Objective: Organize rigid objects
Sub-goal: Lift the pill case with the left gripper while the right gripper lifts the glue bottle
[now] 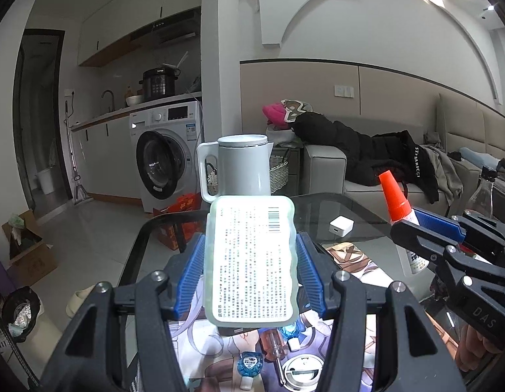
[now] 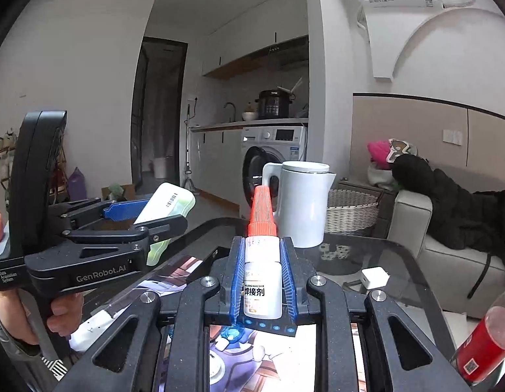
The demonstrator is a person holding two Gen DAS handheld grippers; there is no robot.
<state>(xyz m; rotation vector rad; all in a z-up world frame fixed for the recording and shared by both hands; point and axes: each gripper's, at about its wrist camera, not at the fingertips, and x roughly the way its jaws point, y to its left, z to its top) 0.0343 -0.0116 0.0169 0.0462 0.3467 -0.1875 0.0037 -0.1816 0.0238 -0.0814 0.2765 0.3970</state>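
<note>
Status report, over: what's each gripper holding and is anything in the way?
Left gripper shut on pale green box, held above the table. Right gripper shut on glue bottle, orange cap up. White kettle stands ahead on glass table.

White kettle (image 1: 244, 166) on glass table (image 1: 334, 205); washing machine (image 1: 167, 156) behind

Your right gripper (image 2: 262, 281) clamped the glue bottle (image 2: 262, 289) at frame centre, orange cap (image 2: 260, 210) pointing up-frame. At left, your left gripper (image 2: 160, 225) gripped a pale green case (image 2: 169, 204). White kettle (image 2: 301, 202) stood behind on the glass table (image 2: 399, 261).
</note>
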